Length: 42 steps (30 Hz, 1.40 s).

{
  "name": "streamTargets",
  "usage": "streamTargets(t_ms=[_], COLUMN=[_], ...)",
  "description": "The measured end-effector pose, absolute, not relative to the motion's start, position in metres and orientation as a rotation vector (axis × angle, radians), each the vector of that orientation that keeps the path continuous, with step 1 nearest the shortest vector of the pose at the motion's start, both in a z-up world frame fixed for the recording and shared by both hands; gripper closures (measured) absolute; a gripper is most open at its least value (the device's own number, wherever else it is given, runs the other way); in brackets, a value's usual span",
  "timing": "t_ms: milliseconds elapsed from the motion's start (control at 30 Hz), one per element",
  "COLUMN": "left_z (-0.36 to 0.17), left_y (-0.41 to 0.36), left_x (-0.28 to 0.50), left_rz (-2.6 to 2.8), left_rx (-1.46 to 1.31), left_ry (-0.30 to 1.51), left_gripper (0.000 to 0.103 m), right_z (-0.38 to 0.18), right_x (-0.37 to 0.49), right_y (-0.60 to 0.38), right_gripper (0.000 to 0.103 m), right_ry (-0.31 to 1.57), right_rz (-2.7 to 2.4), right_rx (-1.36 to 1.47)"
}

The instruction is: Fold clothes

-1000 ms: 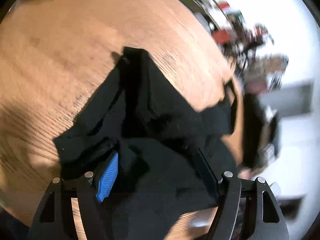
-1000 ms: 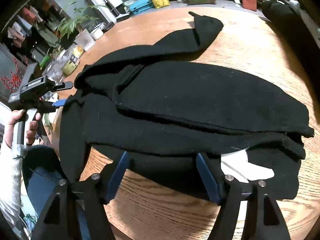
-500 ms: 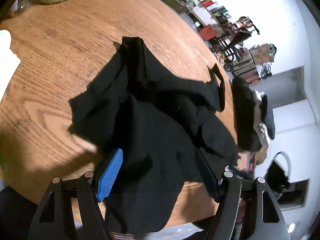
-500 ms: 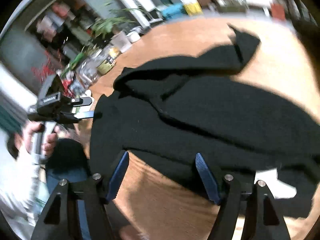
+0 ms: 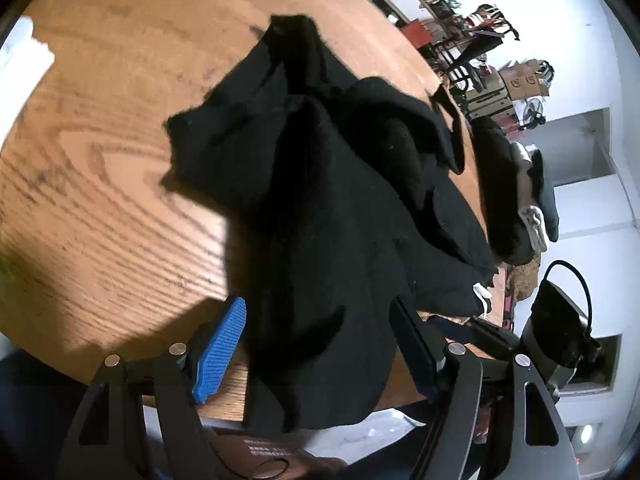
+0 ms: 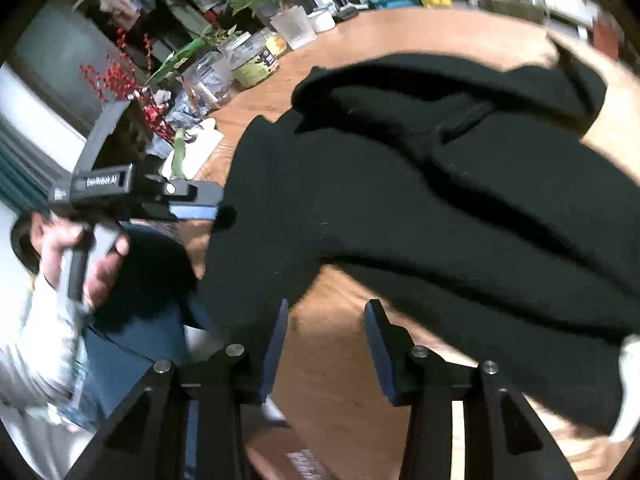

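Two tools, neither clamped on anything. Left tool (image 5: 318, 304) is spread wide: the black garment (image 5: 340, 200) runs straight out ahead of it and a flap hangs down between its fingers, over the near rim of the wood surface (image 5: 100, 180). The blue pad (image 5: 220, 352) on its left finger shows bare, just beside the cloth edge, not pressing.

Seen from the right wrist, that same tool sits off to the left, in the person's left hand (image 6: 92, 248), tip at the garment's corner.

Right tool (image 6: 327, 304): jaws have just been closing, now about half spread. Only bare wood shows between them. The garment's lower hem crosses just ahead of the tips and touches the left finger; the bulk of the cloth lies ahead and to the right, rumpled, in overlapping layers. White label (image 6: 630, 360) at its far-right edge.
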<state>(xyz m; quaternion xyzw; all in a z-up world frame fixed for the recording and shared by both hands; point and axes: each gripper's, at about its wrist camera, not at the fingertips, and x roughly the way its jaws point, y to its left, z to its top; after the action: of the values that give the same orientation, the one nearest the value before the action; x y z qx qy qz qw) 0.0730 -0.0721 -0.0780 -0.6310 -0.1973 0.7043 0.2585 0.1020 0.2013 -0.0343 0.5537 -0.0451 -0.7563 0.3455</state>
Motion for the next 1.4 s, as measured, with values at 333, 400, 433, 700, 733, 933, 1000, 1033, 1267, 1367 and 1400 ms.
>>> streamTargets(t_ms=[333, 400, 433, 700, 733, 933, 1000, 1033, 1267, 1367, 1400], left_z=[-0.072, -0.060, -0.055, -0.039, -0.039, -0.056, -0.062, -0.062, -0.044, -0.038, -0.036], left_y=[-0.073, -0.071, -0.070, -0.059, -0.059, -0.056, -0.053, -0.050, -0.037, -0.036, -0.036], left_x=[0.077, 0.078, 0.077, 0.063, 0.062, 0.062, 0.065, 0.067, 0.071, 0.070, 0.068], left_rz=[1.933, 1.947, 1.946, 2.009, 2.007, 1.990, 1.965, 1.942, 1.932, 1.936, 1.941], left_rx=[-1.710, -1.661, -1.633, -1.609, -1.611, -1.687, -1.705, -1.702, -1.646, -1.631, -1.625], left_ry=[-0.570, -0.572, -0.576, -0.517, -0.513, -0.486, -0.483, -0.474, -0.345, -0.336, -0.338], left_gripper=[0.028, 0.028, 0.028, 0.028, 0.028, 0.028, 0.028, 0.029, 0.085, 0.089, 0.090], right_z=[-0.047, -0.037, -0.033, -0.025, -0.024, -0.028, -0.039, -0.045, -0.048, -0.041, -0.038], right_x=[0.097, 0.094, 0.093, 0.086, 0.087, 0.082, 0.078, 0.078, 0.073, 0.072, 0.073], right_y=[0.155, 0.154, 0.155, 0.164, 0.168, 0.187, 0.182, 0.177, 0.166, 0.172, 0.174], right_gripper=[0.065, 0.079, 0.092, 0.067, 0.055, 0.055, 0.056, 0.058, 0.096, 0.096, 0.096], right_ry=[-0.291, -0.305, -0.296, -0.255, -0.277, -0.407, -0.435, -0.434, -0.379, -0.418, -0.423], right_rz=[-1.951, -1.944, -1.955, -1.977, -1.978, -1.976, -1.940, -1.917, -1.920, -1.889, -1.880], right_rx=[1.482, 1.475, 1.475, 1.561, 1.561, 1.573, 1.606, 1.624, 1.665, 1.673, 1.674])
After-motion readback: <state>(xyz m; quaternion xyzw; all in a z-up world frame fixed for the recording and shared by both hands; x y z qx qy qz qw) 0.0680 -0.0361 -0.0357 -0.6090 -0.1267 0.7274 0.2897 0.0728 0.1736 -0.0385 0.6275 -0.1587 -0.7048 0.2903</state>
